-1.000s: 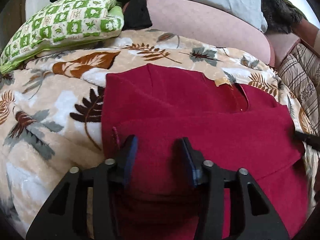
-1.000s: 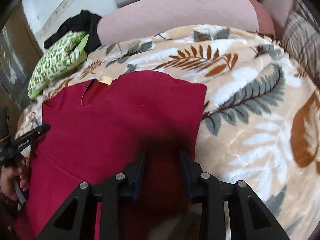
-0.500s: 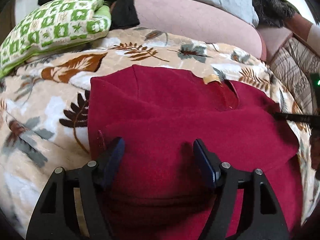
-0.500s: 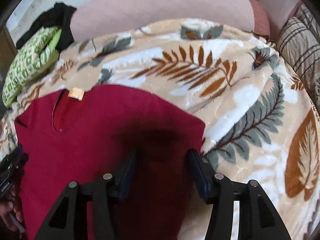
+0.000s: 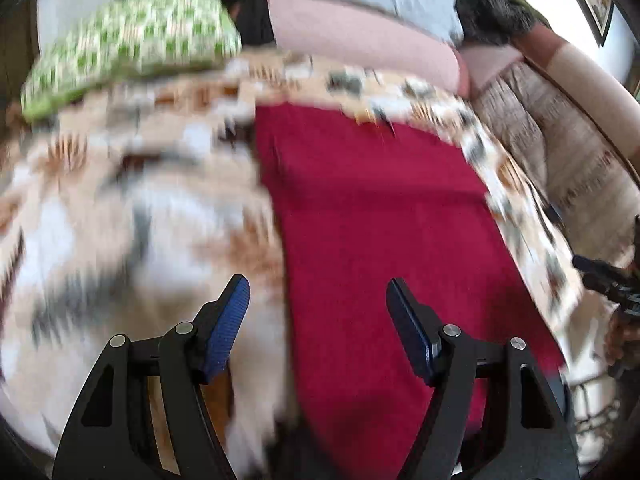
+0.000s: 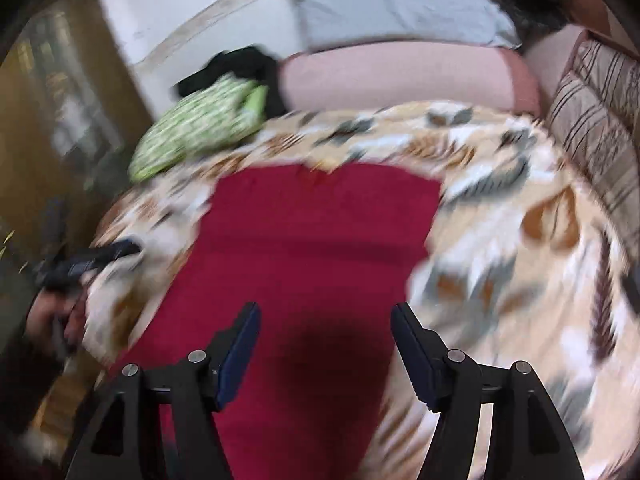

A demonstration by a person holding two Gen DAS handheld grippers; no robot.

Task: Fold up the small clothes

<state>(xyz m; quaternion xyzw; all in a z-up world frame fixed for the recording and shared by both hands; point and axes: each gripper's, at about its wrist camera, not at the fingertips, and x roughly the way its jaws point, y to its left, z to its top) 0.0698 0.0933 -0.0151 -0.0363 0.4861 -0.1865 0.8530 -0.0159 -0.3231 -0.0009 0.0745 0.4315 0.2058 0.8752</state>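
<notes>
Both grippers, left (image 5: 316, 300) and right (image 6: 325, 328), pulled back off red shirt (image 5: 380, 220) (blurred); jaws now wide, empty.

**Open blanket on both flanks, clutter along the back**

My left gripper (image 5: 316, 300) and right gripper (image 6: 325, 330), both spread wide, hang above the red garment (image 5: 376, 220). I see bare leaf-print blanket (image 6: 520, 248) to either side of it. Behind, a green pillow (image 5: 132, 44), black clothing (image 6: 236, 68) and the pink bolster (image 6: 400, 76) block the way; a striped cushion (image 6: 600, 120) walls the right.
</notes>
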